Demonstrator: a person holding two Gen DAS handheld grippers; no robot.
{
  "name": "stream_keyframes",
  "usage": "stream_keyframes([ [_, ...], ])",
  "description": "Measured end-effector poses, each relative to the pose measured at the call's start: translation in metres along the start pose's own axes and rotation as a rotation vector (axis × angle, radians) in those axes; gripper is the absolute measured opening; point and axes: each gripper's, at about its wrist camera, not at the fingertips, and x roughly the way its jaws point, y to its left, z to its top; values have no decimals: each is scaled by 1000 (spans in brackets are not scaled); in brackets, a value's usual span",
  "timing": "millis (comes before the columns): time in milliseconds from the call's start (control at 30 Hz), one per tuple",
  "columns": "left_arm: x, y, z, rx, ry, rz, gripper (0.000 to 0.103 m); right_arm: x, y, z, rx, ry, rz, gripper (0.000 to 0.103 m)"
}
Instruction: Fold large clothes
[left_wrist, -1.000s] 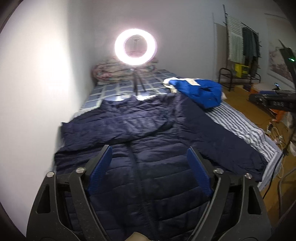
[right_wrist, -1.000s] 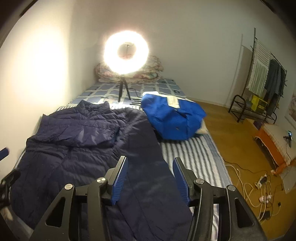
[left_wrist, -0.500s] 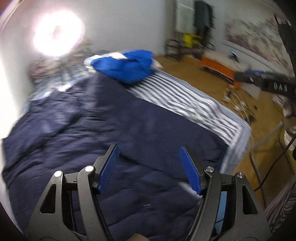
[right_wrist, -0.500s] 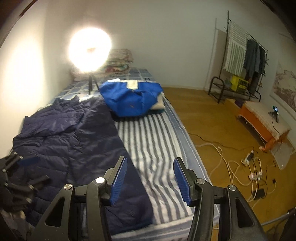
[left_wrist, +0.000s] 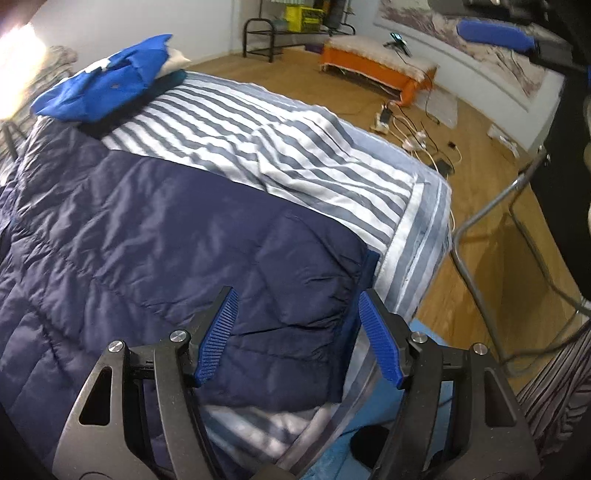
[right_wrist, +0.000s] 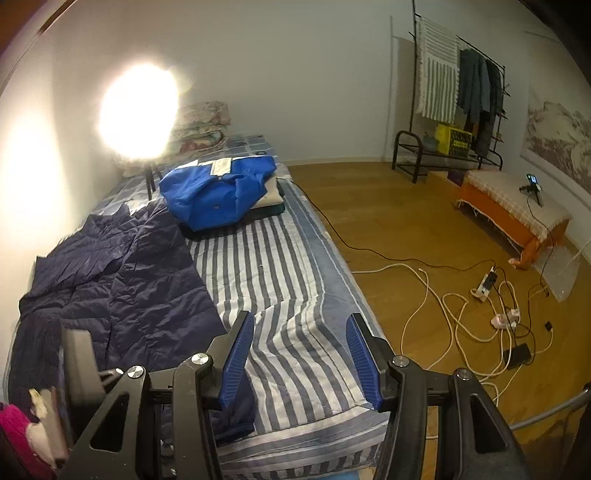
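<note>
- My left tongs (left_wrist: 295, 332) are spread wide and grip nothing; they hover just above the cuff (left_wrist: 347, 295) at the end of the sleeve (left_wrist: 207, 236) of the navy jacket (left_wrist: 66, 266).
- The sleeve runs away from the left tongs, up and to the left, its length slanting across the bed (left_wrist: 417, 229); the cuff end sits between the two open fingers, near the bed's corner.
- My right tongs (right_wrist: 299, 354) are also open and empty, over bare striped sheet (right_wrist: 280, 273). From them the jacket lies to the left, spread flat along the wall side.
- I judge the left tongs are the nearer pair, so the cuff is theirs to pinch and carry back over the jacket's body.
- A blue garment (right_wrist: 218, 192) lies heaped ahead of the right tongs, apart from the jacket's sleeve.
- No boxes or baskets matter here.
</note>
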Motion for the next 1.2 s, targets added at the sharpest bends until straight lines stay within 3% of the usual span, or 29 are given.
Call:
stream_keyframes([
  [267,26,-16,16,-33,17,-44,73,2,-8,3,21,-2,14,54],
  [633,54,-25,21,-33,69,37,73,5,-8,8,41,-4,34,54],
  [700,55,-24,20,-41,65,46,64,5,-8,8,45,-5,37,54],
  [800,50,-16,21,-71,61,19,41,4,-7,9,52,-7,44,54],
  [867,46,-6,22,-108,60,-16,16,3,-6,9,55,-10,46,54],
  [967,31,10,23,-162,36,-59,11,3,-2,11,56,-10,51,54],
  [1200,-27,57,28,-217,-60,-39,9,12,18,17,36,3,72,54],
])
